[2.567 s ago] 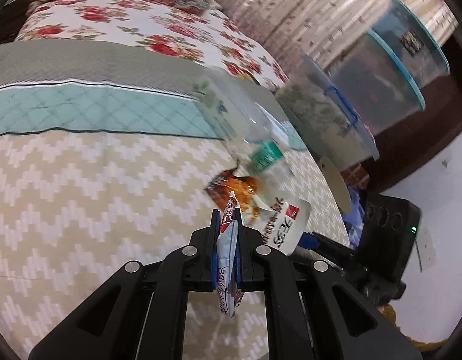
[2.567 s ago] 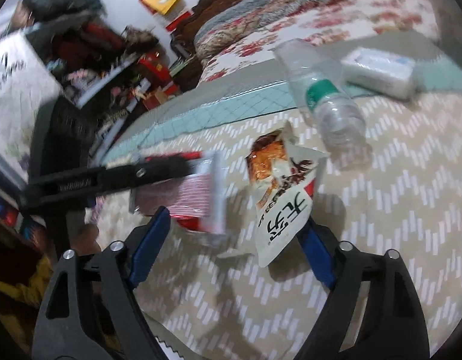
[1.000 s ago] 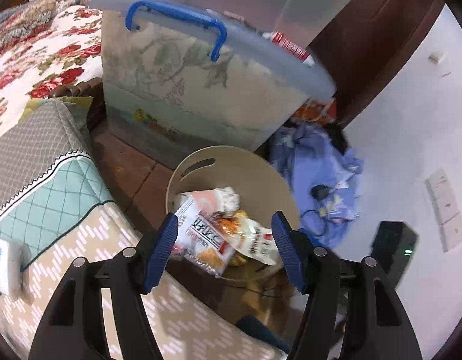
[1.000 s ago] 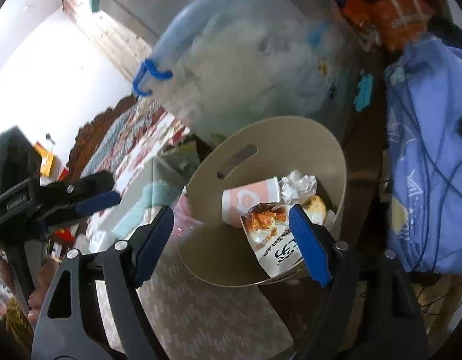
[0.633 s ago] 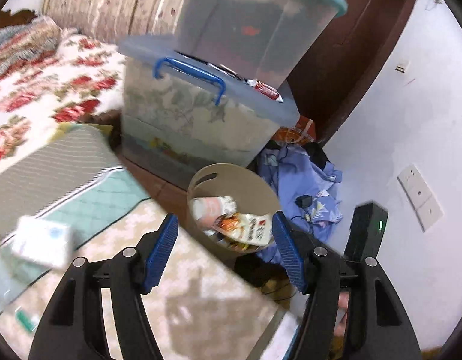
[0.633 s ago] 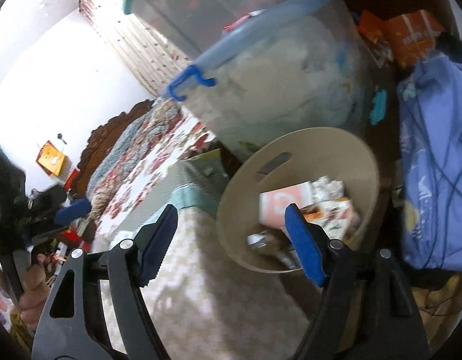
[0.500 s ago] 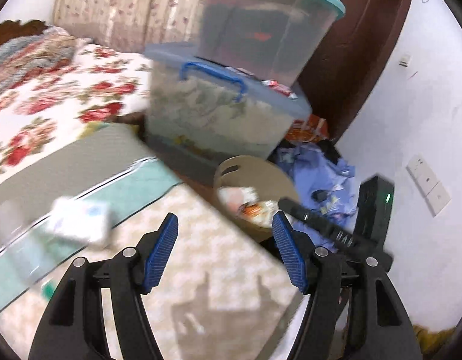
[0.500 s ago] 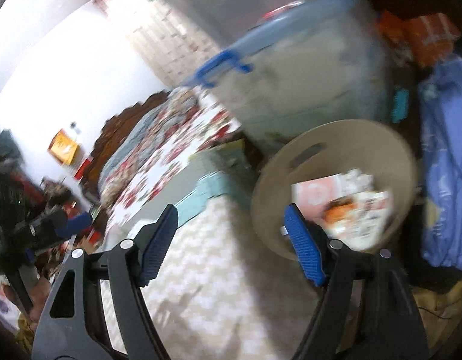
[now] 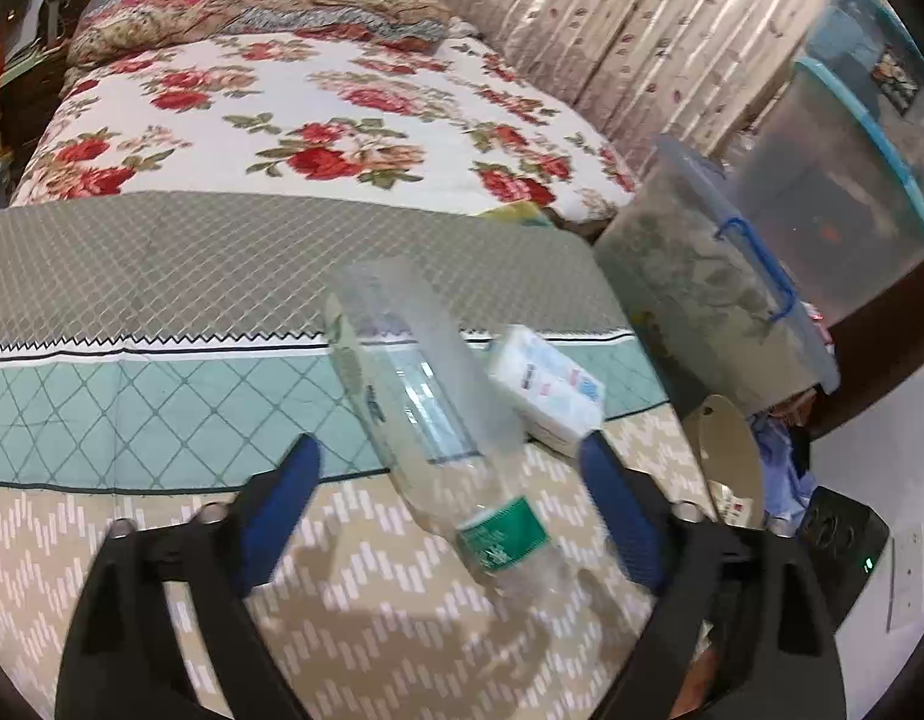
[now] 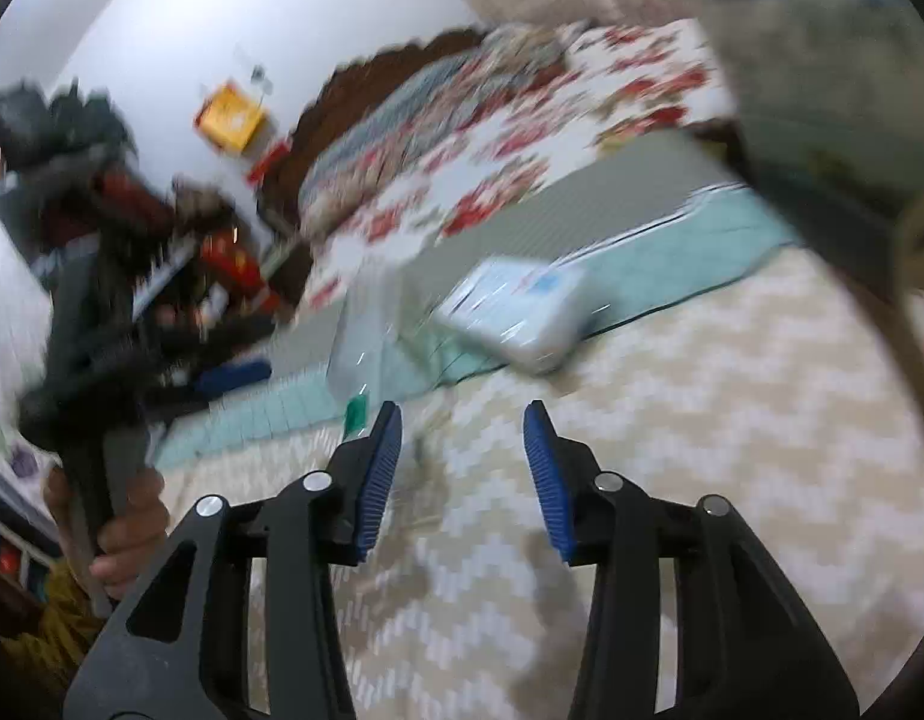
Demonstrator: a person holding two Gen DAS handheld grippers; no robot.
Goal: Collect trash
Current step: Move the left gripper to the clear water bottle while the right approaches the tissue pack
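The empty plastic bottle point(image 9: 438, 420) lies mid-frame on the bed point(image 9: 162, 570), between the wide-spread left tongs point(image 9: 447, 501). Best to close across its stiffer labelled waist. The right tongs point(image 10: 462, 474) gape empty too. Both have swung back from the wastebasket point(image 9: 726, 450), now at right, their wrappers dropped inside.

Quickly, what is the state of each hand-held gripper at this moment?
Left hand-held gripper: open, holding nothing; the clear plastic bottle lies on the bed between its fingers.
Right hand-held gripper: open, holding nothing.
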